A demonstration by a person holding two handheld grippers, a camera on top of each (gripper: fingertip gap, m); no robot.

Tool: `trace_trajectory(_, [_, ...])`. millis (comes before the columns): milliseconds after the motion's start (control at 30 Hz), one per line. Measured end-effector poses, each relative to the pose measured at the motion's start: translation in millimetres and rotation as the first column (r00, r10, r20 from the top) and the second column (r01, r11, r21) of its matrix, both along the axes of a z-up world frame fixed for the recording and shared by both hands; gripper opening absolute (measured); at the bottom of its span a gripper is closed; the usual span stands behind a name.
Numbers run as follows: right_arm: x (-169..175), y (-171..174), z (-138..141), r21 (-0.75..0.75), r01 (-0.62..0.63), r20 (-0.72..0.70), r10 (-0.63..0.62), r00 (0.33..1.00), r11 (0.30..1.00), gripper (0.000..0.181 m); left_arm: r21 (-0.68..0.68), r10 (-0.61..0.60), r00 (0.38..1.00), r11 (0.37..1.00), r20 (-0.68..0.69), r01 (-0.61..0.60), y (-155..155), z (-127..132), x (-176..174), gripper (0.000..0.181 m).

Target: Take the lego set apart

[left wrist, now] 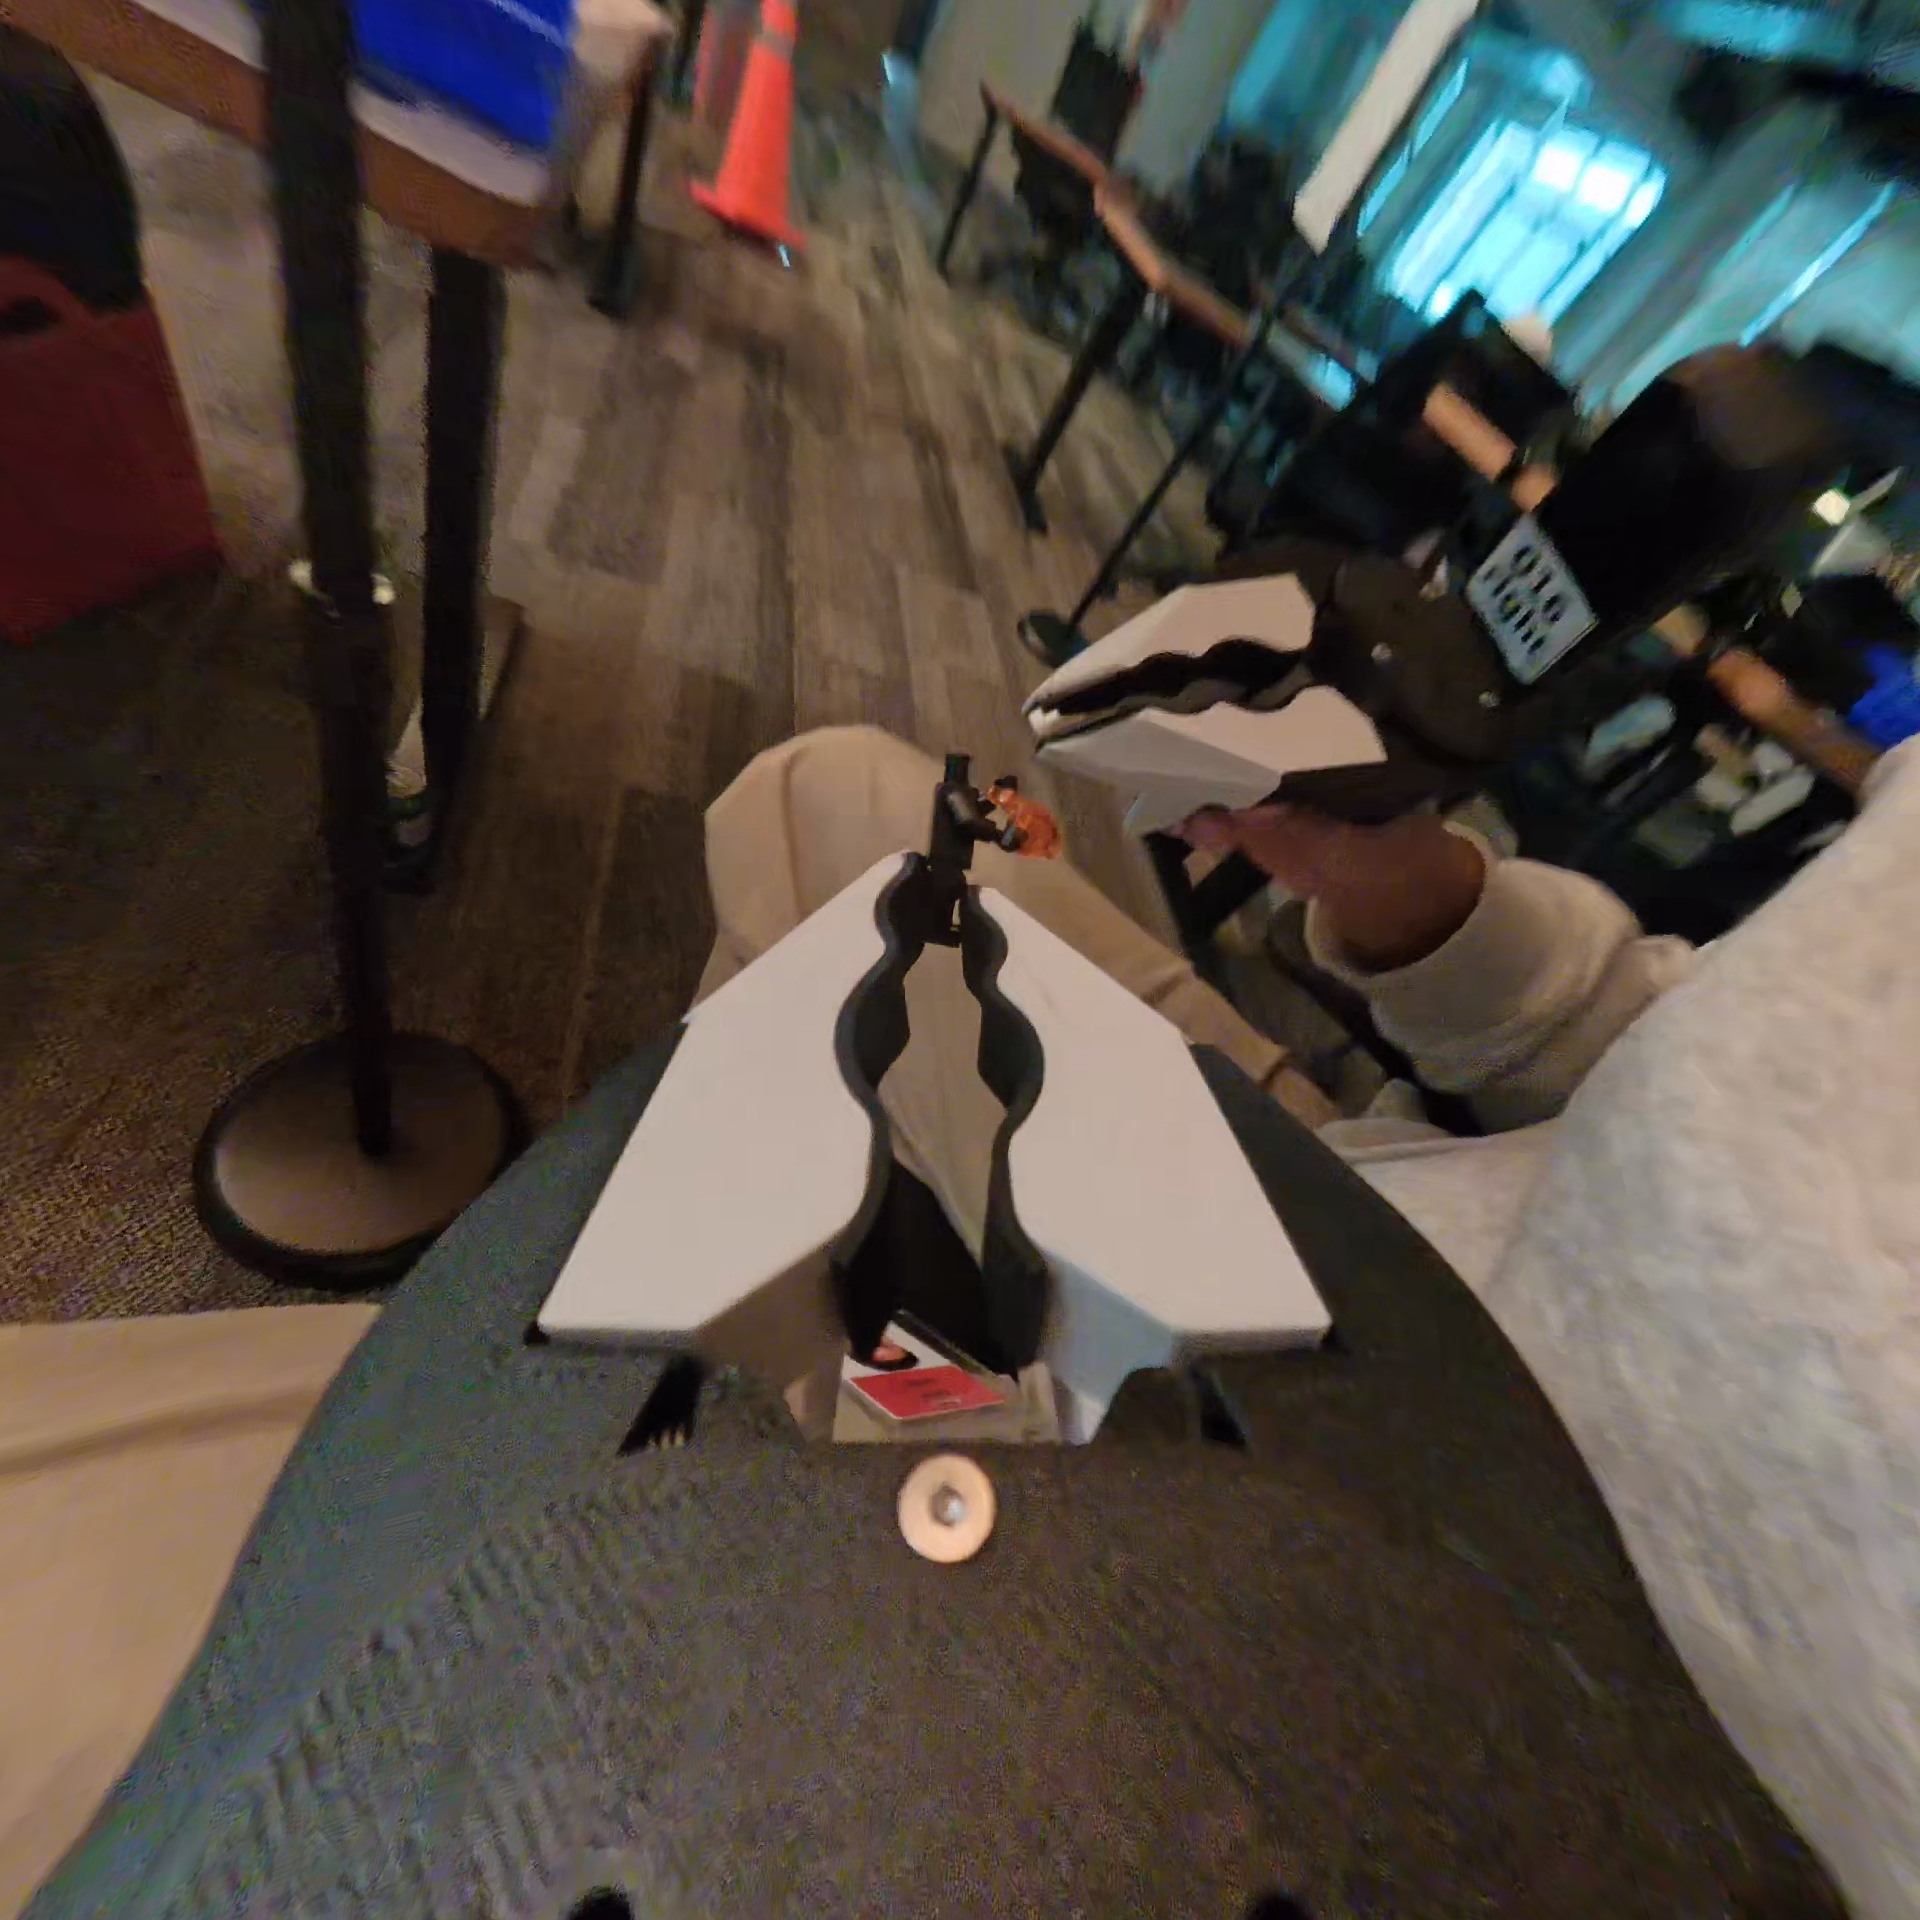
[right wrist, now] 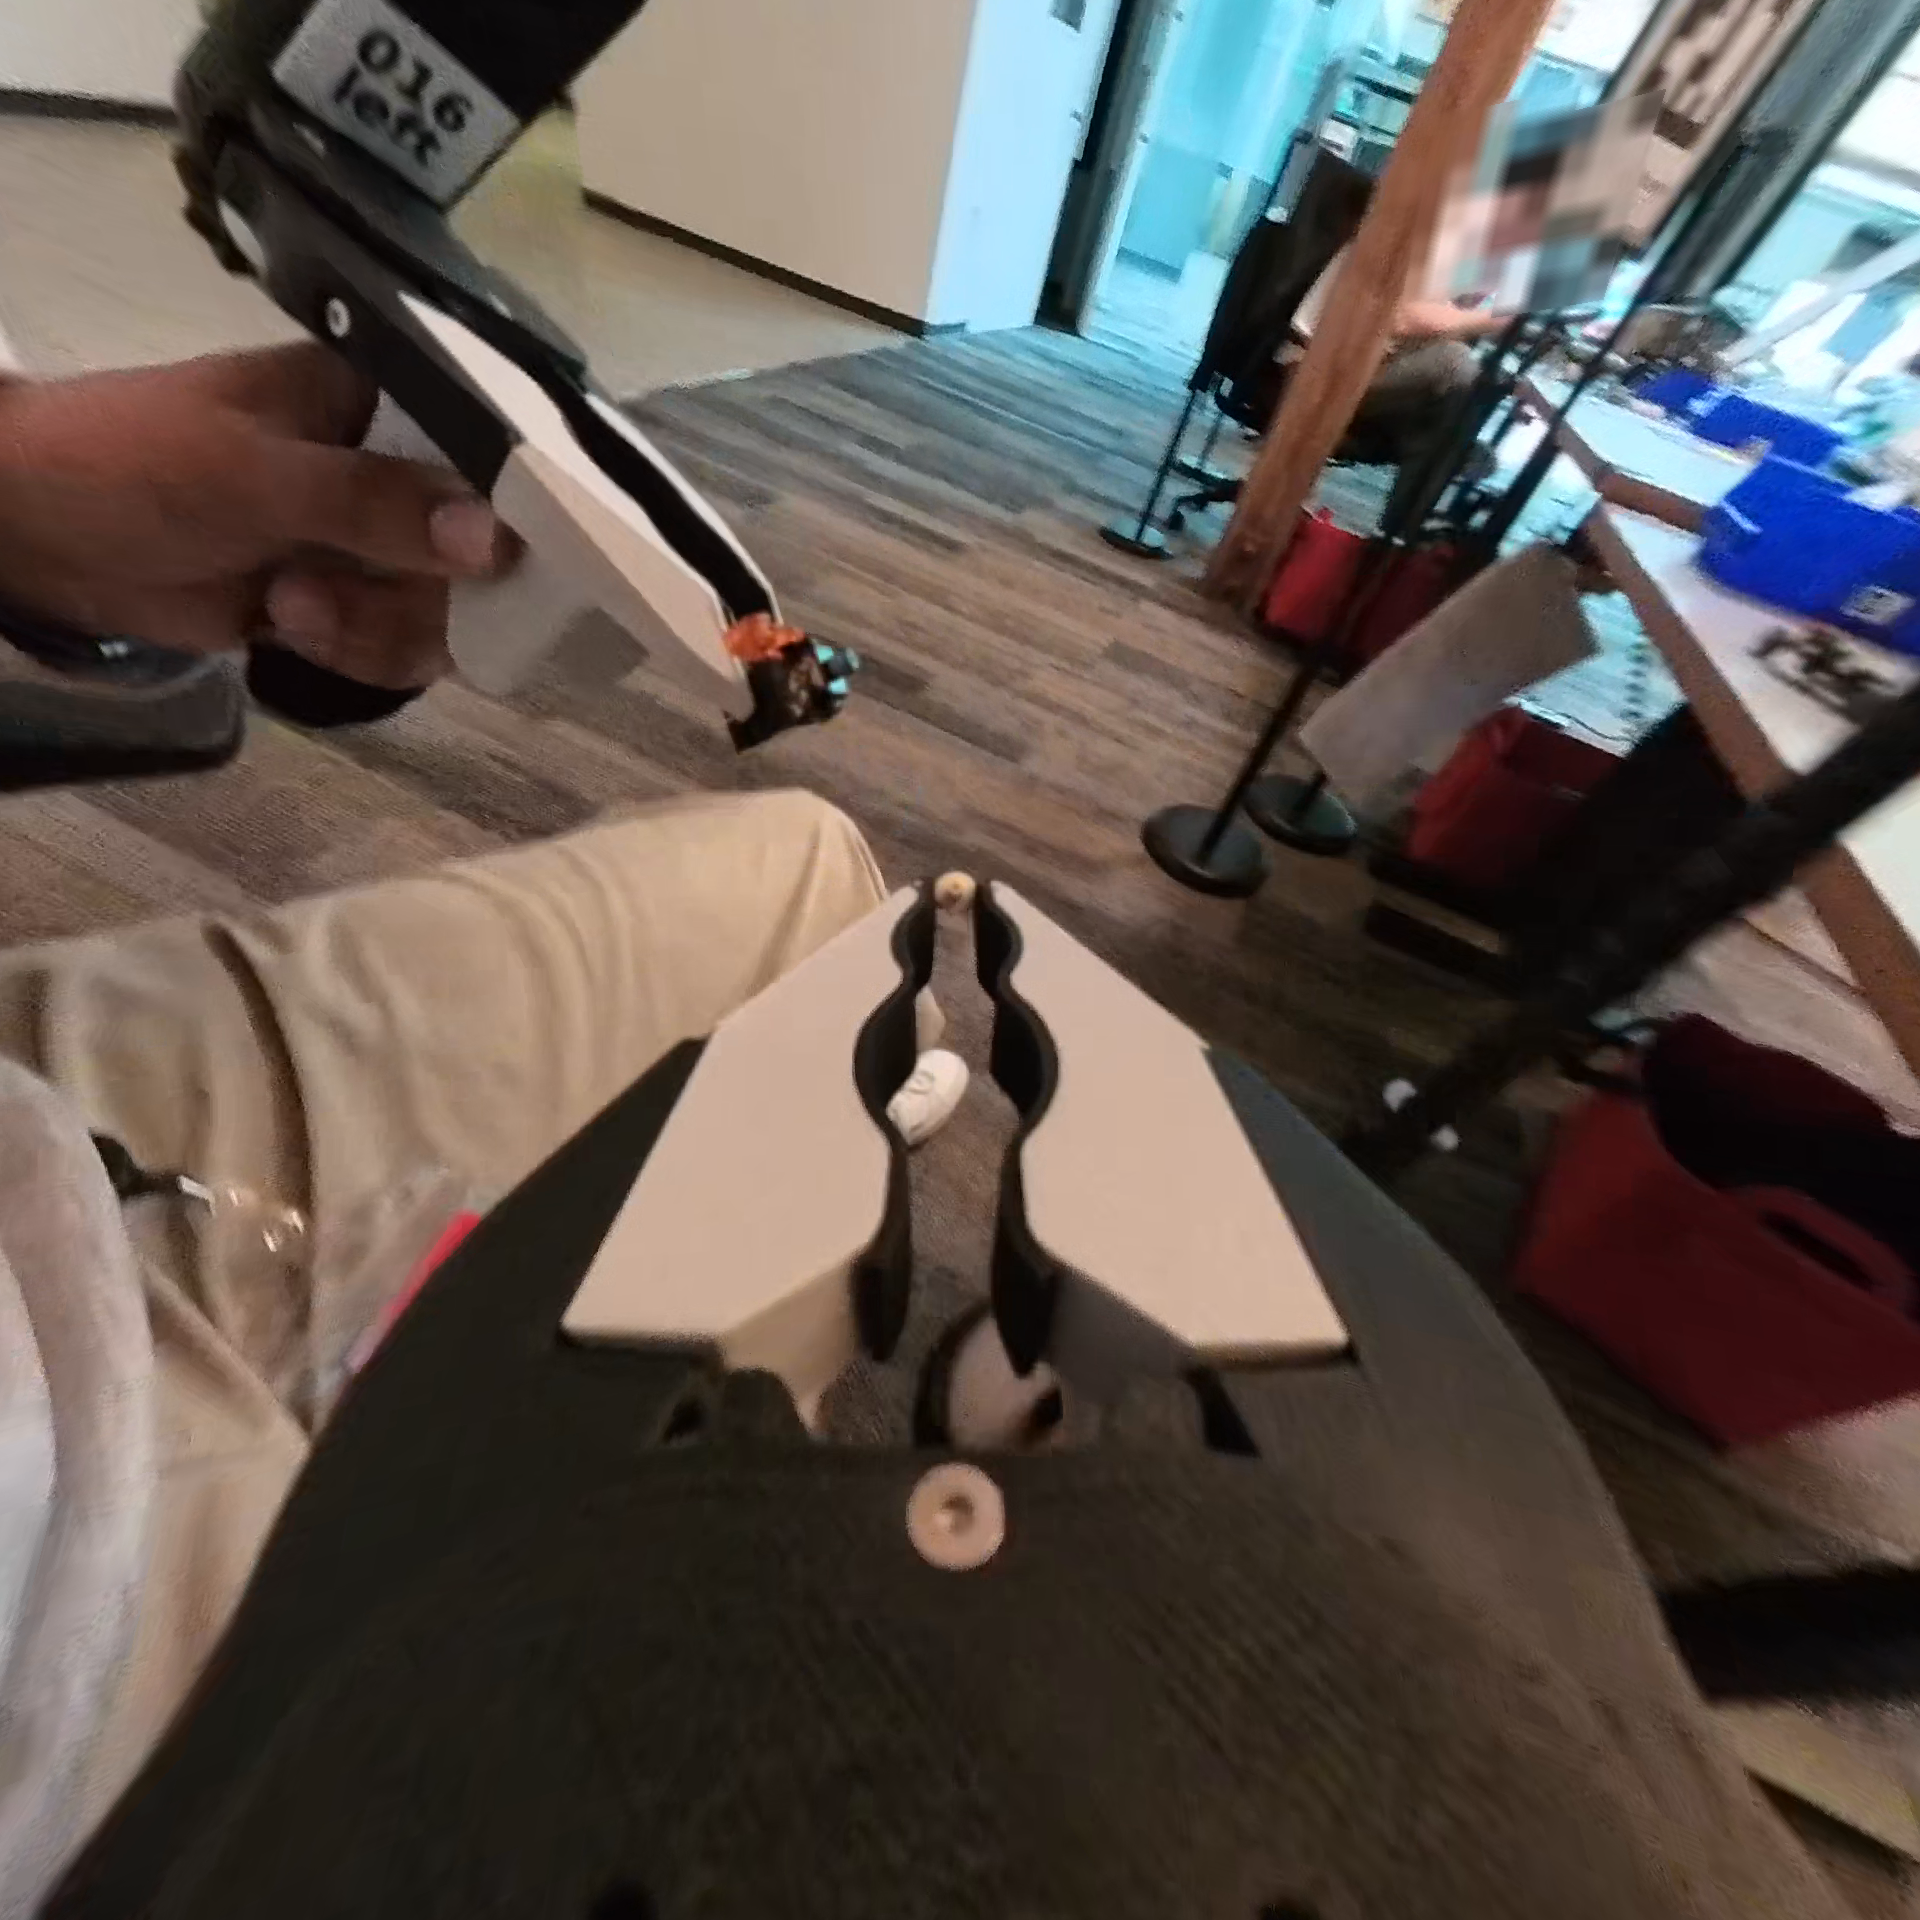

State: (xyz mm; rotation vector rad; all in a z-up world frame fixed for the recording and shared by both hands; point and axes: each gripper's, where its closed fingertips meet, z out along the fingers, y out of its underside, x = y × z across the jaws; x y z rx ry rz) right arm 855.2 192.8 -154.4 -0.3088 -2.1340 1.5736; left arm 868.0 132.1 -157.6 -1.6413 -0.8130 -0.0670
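Two grippers, both up off the floor: left gripper (left wrist: 951, 894) pinches the small black-and-orange lego assembly (left wrist: 982, 821) at its tips; right gripper (right wrist: 954, 902) nips one tiny cream round piece (right wrist: 952, 889), seen only in the right wrist view.

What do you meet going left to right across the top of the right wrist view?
Left tongs gripping the lego set → white partition wall → wooden post → blue bins.

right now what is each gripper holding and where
The left gripper pinches the black and orange lego piece by its lower black end. The right gripper holds a tiny pale round piece at its tips.
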Motion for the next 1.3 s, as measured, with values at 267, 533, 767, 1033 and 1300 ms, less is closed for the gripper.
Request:
trace_trajectory(267, [-38,-121,8,0.041,-0.12,-0.013,0.121,0.993,0.992,0.006,0.269,0.199,0.974,0.937,0.111,-0.222,-124,-12,22,0.005])
trace_trajectory(533, [-136,-236,-4,0.037,-0.091,-0.014,0.092,0.996,0.995,0.006,0.469,0.486,0.787,0.632,0.38,-0.617,-266,-47,88,0.004])
trace_trajectory(767, [-175,-328,-31,0.044,-0.237,0.022,0.236,0.971,0.971,0.006,0.212,0.704,0.635,0.6,0.319,-0.771,-364,-78,104,0.004])
trace_trajectory(1033, [-218,-382,-91,-0.02,-0.346,0.17,0.344,0.924,0.938,0.005,0.168,0.775,0.572,0.547,0.27,-0.82,-465,-115,28,0.004])
trace_trajectory(1300, [-277,-358,-60,0.134,-0.303,0.07,0.296,0.952,0.943,0.006,0.235,0.693,0.684,0.643,0.227,-0.729,-457,-38,-76,0.005])
